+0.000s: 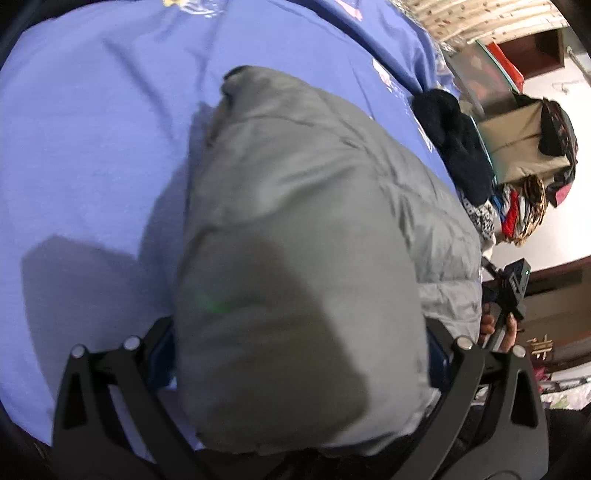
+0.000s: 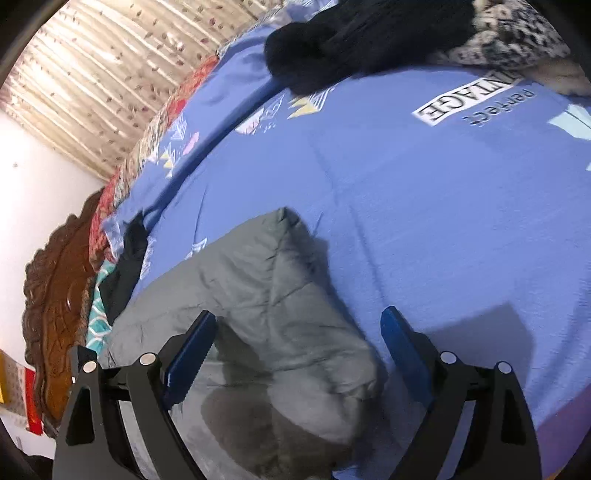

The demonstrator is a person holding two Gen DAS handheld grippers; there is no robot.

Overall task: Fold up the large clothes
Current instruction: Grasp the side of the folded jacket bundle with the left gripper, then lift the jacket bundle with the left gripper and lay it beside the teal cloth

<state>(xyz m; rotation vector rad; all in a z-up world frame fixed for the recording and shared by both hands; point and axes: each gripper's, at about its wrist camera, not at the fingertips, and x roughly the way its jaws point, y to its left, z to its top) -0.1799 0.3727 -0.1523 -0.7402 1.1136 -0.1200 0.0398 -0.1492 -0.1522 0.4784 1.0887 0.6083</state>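
Observation:
A grey quilted puffer jacket [image 1: 303, 229] lies on the blue bedsheet [image 1: 92, 147]. In the left wrist view its bulky folded end fills the space between the wide-spread fingers of my left gripper [image 1: 301, 354]; the blue pads sit at either side of it, mostly hidden. In the right wrist view the jacket [image 2: 266, 314] lies below and between the fingers of my right gripper [image 2: 295, 354], which is open; its blue pads [image 2: 192, 354] stand apart with fabric beneath them. The right gripper's body and the hand holding it show in the left wrist view [image 1: 509, 295].
A dark garment [image 2: 351, 33] and a black-and-white speckled one [image 2: 517, 33] lie at the far side of the bed. A carved wooden headboard [image 2: 55, 314] stands left. A cardboard box [image 1: 524, 144] and a basket of clothes [image 1: 524, 206] sit beyond the bed. A curtain [image 2: 92, 74] hangs behind.

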